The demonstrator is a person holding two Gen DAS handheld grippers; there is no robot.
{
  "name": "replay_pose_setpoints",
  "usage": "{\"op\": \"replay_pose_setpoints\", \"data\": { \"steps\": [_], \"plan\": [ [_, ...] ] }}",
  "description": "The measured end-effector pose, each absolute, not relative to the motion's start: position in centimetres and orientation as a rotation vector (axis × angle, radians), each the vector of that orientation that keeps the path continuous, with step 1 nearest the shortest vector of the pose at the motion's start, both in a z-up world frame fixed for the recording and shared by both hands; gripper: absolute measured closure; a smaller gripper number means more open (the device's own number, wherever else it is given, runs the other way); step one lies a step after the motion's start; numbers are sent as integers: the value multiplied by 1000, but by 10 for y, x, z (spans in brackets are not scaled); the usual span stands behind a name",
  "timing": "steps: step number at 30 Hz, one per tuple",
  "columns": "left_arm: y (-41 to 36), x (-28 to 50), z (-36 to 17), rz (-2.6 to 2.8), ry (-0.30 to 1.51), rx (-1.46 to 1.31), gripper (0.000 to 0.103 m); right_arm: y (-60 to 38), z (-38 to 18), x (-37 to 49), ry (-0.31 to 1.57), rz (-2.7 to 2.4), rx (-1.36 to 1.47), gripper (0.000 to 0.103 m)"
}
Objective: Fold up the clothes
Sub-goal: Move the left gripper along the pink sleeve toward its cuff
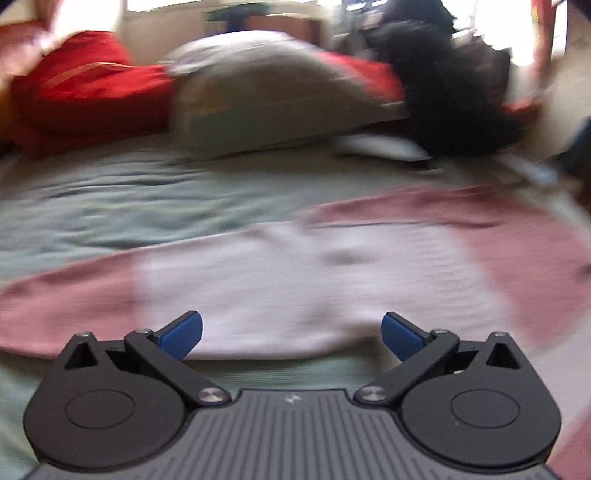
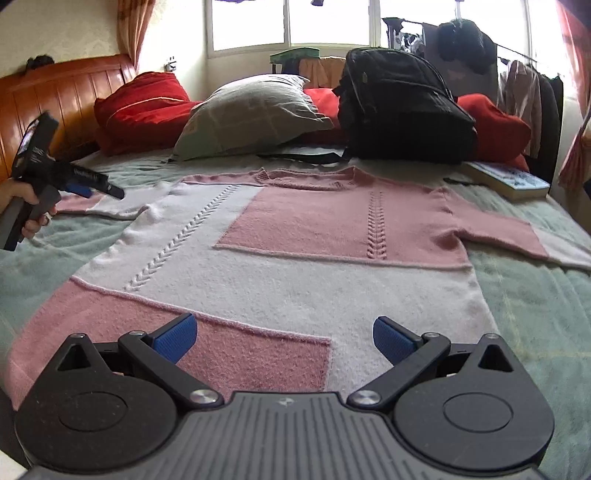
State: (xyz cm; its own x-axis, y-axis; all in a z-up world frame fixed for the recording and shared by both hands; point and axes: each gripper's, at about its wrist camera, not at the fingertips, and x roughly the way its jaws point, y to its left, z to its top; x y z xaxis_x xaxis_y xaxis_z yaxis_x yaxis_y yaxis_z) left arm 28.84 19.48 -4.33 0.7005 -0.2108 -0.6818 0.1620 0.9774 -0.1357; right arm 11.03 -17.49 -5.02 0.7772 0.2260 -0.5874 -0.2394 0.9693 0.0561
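A pink and white knit sweater [image 2: 295, 280] lies spread flat, front up, on a green bedspread [image 2: 535, 314], its neck toward the pillows and both sleeves out to the sides. My right gripper [image 2: 285, 339] hovers open over the hem, blue pads wide apart with nothing between them. In the blurred left wrist view, my left gripper [image 1: 292, 334] is also open and empty, just short of the sweater's left sleeve [image 1: 295, 277]. In the right wrist view, a hand holds the left gripper [image 2: 74, 181] at the far left, beside that sleeve's end.
At the head of the bed lie red cushions [image 2: 144, 107], a grey pillow [image 2: 255, 114] and a black backpack [image 2: 402, 110]. A book [image 2: 509, 181] rests at the right edge. An orange wooden headboard [image 2: 55, 96] stands left, with a window [image 2: 295, 22] and hanging clothes behind.
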Motion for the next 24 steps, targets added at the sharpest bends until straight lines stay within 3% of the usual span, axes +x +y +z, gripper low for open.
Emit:
{"op": "replay_pose_setpoints", "data": {
  "steps": [10,15,24],
  "plan": [
    [100,275,-64,-559,819,-155,1,-191,-49,94,620,272,10,0],
    [105,267,-82,-423,864,-104,1,-205,-49,88,615,257,48,0],
    [81,177,-43,-370,767,75,1,-227,-57,84,628,231,79,0]
  ]
}}
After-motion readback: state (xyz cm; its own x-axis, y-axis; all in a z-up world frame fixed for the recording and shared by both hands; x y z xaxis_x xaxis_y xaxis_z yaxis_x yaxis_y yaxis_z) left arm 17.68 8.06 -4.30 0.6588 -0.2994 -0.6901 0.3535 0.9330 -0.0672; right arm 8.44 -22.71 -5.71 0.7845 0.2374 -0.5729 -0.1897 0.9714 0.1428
